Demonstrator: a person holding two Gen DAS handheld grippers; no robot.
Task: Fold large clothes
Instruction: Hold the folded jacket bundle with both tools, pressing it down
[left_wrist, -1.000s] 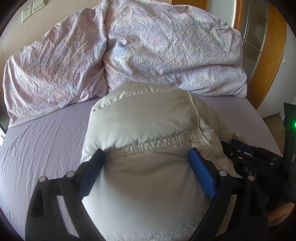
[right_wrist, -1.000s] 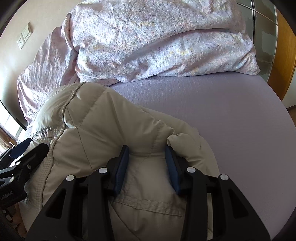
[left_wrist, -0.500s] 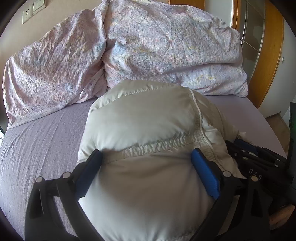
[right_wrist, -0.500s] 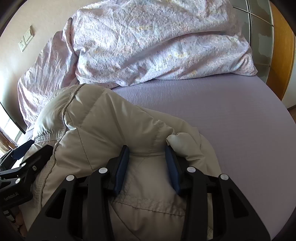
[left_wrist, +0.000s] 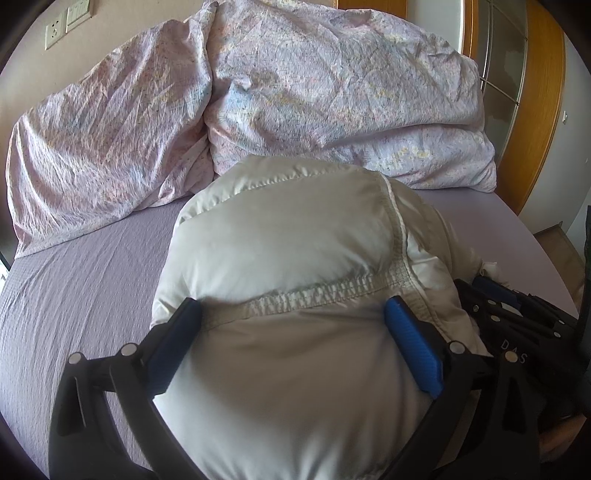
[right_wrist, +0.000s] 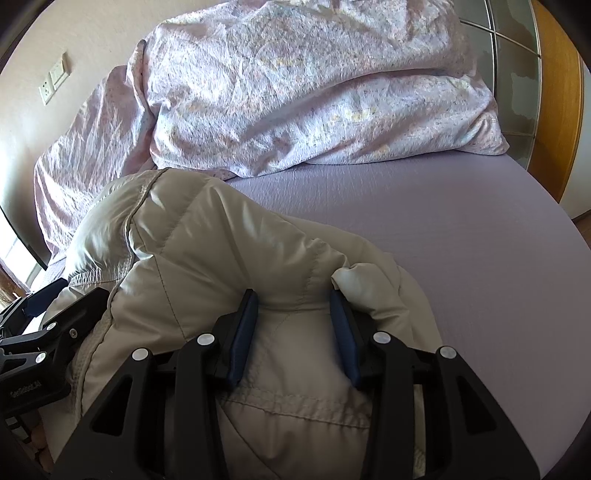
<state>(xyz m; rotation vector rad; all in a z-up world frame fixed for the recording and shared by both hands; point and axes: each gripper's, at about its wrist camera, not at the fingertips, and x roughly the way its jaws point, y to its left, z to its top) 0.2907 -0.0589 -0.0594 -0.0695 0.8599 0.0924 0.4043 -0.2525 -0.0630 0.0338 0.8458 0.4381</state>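
The puffy jacket (left_wrist: 288, 295) was bunched on the bed (left_wrist: 81, 295), pillows (left_wrist: 332, 96) at twelve o'clock; left gripper (left_wrist: 293, 323) and right gripper (right_wrist: 293, 312) were each clamped on it; both were best carried level

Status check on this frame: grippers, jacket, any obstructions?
Left gripper wide, straddling the puffy jacket; grip unclear. Right gripper pinching a jacket fold. Jacket bunched on the purple sheet. Crumpled duvet just beyond, at the jacket's far edge.
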